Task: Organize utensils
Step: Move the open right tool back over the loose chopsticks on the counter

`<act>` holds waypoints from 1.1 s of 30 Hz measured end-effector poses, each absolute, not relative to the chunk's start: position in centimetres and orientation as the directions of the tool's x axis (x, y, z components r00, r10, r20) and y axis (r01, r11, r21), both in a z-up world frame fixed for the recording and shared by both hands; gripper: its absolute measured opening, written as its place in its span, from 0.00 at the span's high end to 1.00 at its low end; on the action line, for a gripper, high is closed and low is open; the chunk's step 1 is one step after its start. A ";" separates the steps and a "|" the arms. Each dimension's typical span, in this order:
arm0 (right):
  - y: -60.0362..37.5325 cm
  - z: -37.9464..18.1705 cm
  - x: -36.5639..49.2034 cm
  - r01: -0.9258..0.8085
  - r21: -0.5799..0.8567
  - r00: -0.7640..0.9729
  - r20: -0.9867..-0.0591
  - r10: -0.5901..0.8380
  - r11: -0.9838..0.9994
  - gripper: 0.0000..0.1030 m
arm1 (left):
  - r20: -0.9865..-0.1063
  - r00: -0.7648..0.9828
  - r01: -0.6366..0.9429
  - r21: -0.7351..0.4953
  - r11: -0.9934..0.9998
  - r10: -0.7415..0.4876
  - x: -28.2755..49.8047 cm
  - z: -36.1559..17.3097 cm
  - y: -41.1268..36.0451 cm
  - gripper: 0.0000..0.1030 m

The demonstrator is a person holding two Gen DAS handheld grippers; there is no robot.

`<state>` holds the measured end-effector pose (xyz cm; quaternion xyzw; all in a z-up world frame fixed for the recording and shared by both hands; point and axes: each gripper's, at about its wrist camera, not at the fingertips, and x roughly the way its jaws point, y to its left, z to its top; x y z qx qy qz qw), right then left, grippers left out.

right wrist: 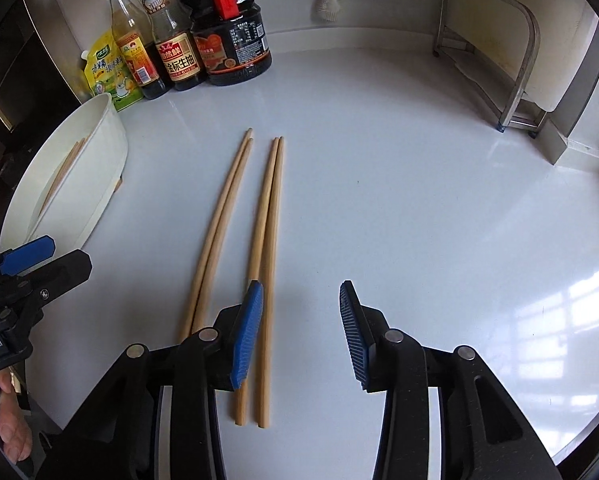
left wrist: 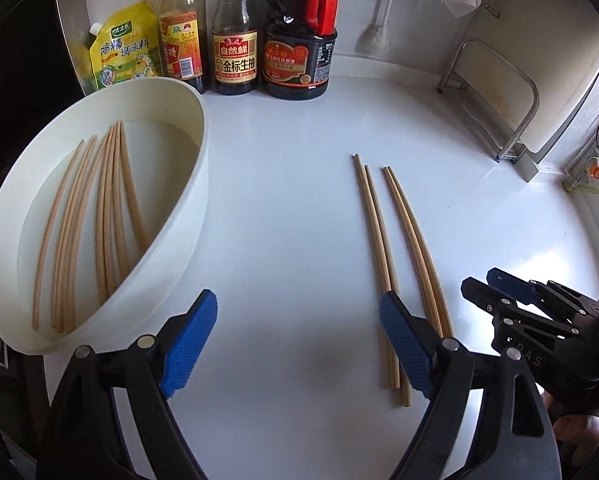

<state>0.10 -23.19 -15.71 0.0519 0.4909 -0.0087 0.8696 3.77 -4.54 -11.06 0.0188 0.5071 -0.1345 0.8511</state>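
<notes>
The left gripper [left wrist: 299,344] hangs with its jaws spread wide and nothing between them. The right gripper [right wrist: 301,336] is partly open, also empty, its left pad above one chopstick. Four loose wooden chopsticks [right wrist: 235,240] lie flat on the white countertop [right wrist: 419,200] as two pairs side by side, long axes running from the grippers toward the back wall, narrow tips far. To their left stands a white oval tub [left wrist: 195,208] holding about eight more chopsticks [left wrist: 107,216], lying roughly the same way.
</notes>
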 end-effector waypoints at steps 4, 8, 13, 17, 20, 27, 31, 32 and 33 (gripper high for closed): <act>-23.1 -16.9 0.5 0.053 0.073 0.511 -0.859 0.036 0.996 0.63 | -0.874 0.444 0.237 -0.100 0.966 -0.199 3.9 -12.7 -5.2 0.21; -23.0 -17.4 0.5 0.039 0.079 0.509 -0.860 0.049 0.996 0.62 | -0.880 0.435 0.238 -0.091 0.967 -0.189 4.0 -13.8 -5.8 0.21; -22.0 -17.5 0.6 -0.001 0.031 0.507 -0.862 0.028 1.000 0.62 | -0.883 0.429 0.231 -0.096 0.968 -0.190 4.2 -14.3 -6.0 0.21; -21.6 -17.5 0.7 -0.020 0.004 0.511 -0.859 0.014 1.000 0.61 | -0.886 0.421 0.242 -0.098 0.965 -0.196 4.3 -14.5 -6.6 0.21; -21.6 -17.5 0.9 -0.033 -0.012 0.510 -0.860 0.006 0.999 0.61 | -0.888 0.415 0.253 -0.098 0.963 -0.199 4.4 -14.6 -7.0 0.21; -23.6 -17.6 1.1 -0.011 0.001 0.512 -0.859 0.007 1.000 0.61 | -0.898 0.392 0.283 -0.087 0.955 -0.198 4.5 -15.4 -8.3 0.21; -24.6 -17.8 1.0 0.001 0.008 0.513 -0.858 0.007 1.000 0.61 | -0.905 0.378 0.289 -0.087 0.953 -0.198 4.8 -16.1 -8.9 0.21; -24.7 -17.8 1.0 0.002 0.011 0.513 -0.859 0.008 1.000 0.61 | -0.907 0.373 0.288 -0.088 0.954 -0.196 4.9 -16.3 -9.0 0.21; -24.9 -17.8 0.9 0.003 0.015 0.514 -0.858 0.012 1.000 0.61 | -0.907 0.375 0.286 -0.082 0.955 -0.191 5.0 -16.4 -9.0 0.20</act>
